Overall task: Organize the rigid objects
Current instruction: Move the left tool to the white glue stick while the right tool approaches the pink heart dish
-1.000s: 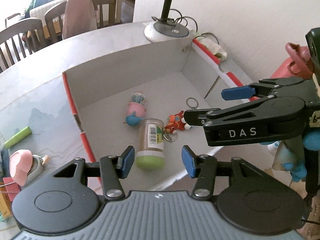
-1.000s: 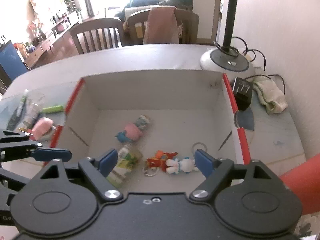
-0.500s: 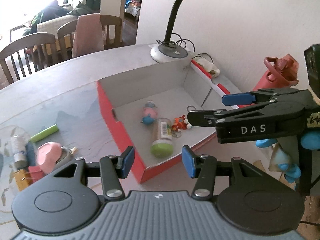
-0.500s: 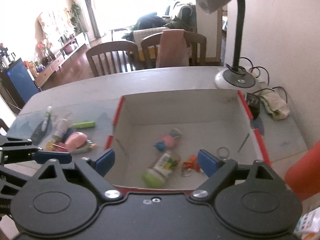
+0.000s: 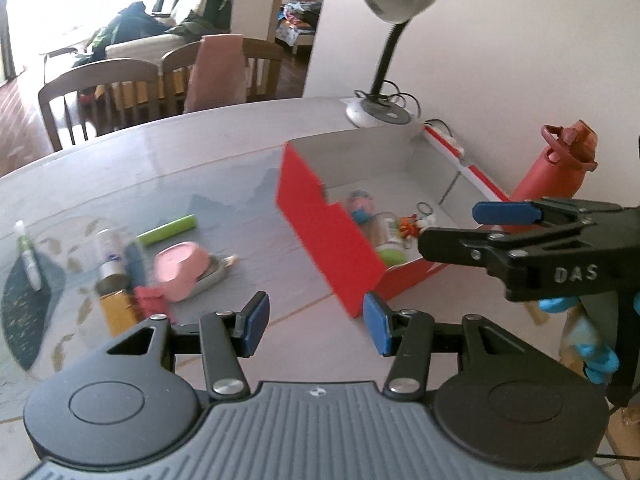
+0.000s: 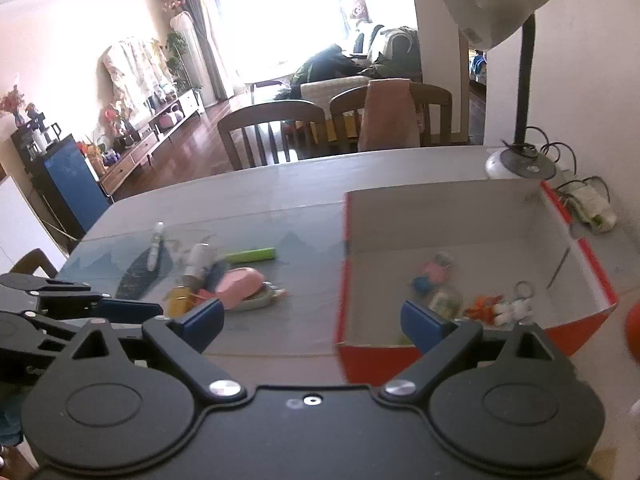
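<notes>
Both grippers empty, drawn back from the box toward the loose pile

The left gripper [image 5: 316,328] has its jaws partly apart with nothing between them; the right gripper [image 6: 312,322] has just been opening its jaws wide, also on nothing. The red cardboard box [image 6: 576,334] already holds a green-capped bottle [image 5: 390,246], a pink figure [image 6: 434,272] and a keyring toy [image 6: 502,308]. Still out on the table [image 6: 280,208], left of the box, lie a green tube [image 6: 252,256], a pink case [image 6: 240,284], a small spray bottle [image 6: 196,262] and a white pen [image 6: 154,246], crowded together. The next pick is probably best made at the pile's edge: the green tube lies apart from the rest, so approach it across its width, jaws spread, and close only once both pads flank it.
</notes>
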`<state>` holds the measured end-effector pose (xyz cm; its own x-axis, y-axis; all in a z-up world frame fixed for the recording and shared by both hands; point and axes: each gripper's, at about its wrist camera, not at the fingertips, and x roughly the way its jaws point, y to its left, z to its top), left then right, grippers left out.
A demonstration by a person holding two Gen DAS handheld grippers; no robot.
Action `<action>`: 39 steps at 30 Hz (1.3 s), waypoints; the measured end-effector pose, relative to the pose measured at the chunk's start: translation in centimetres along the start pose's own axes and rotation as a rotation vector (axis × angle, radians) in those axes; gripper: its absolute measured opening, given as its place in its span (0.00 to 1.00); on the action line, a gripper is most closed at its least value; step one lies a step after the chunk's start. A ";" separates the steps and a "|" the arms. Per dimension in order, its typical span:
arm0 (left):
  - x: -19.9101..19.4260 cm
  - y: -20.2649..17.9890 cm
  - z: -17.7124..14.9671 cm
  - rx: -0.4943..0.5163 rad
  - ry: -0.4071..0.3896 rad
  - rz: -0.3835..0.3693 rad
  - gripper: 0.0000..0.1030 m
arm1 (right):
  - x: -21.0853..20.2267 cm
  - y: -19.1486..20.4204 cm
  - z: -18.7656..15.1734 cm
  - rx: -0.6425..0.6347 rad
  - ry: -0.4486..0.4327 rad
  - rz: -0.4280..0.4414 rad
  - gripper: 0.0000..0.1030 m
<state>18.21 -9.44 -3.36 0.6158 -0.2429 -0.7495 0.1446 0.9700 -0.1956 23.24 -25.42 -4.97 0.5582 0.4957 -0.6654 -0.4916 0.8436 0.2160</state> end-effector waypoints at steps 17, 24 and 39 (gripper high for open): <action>-5.3 8.3 -4.8 -0.033 -0.066 0.068 0.49 | 2.2 9.4 -2.4 -0.060 0.025 0.011 0.92; -6.6 11.3 -6.0 -0.065 -0.077 0.092 0.66 | 3.3 12.0 -2.8 -0.121 0.030 -0.009 0.92; -5.0 17.6 -6.1 -0.183 -0.073 0.185 0.76 | 8.9 12.9 -1.7 -0.219 0.054 -0.036 0.92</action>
<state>12.92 8.72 -6.93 0.6741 -0.0535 -0.7367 -0.1138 0.9779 -0.1751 20.73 -10.48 -9.26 0.5440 0.4492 -0.7087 -0.6089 0.7924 0.0348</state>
